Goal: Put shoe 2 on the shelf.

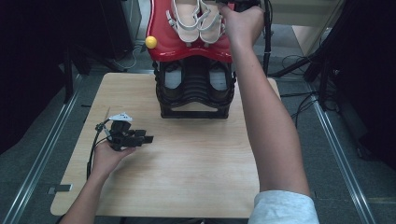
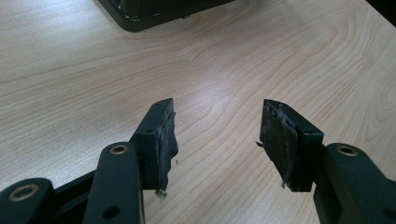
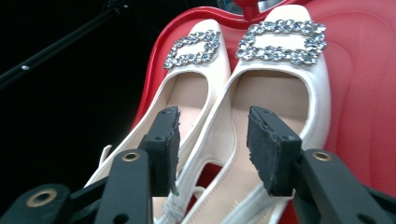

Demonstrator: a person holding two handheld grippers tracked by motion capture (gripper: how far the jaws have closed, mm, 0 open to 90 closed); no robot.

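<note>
We see two white shoes [image 3: 243,121] on one red tray [image 3: 369,93]; our right gripper [image 3: 212,149] hovers released above them, left gripper [image 2: 217,140] released over the table [image 2: 70,70].

Light wood-grain table [image 1: 187,182], rectangular with rounded corners. A black ribbed rack [image 1: 195,93] stands directly on it at the middle of the far edge; its base corner [image 2: 154,14] rests flat on the wood. A red tray [image 1: 173,44] sits atop the rack, carrying a pair of white shoes [image 1: 198,21] with jewelled buckles [image 3: 280,39], side by side.
</note>
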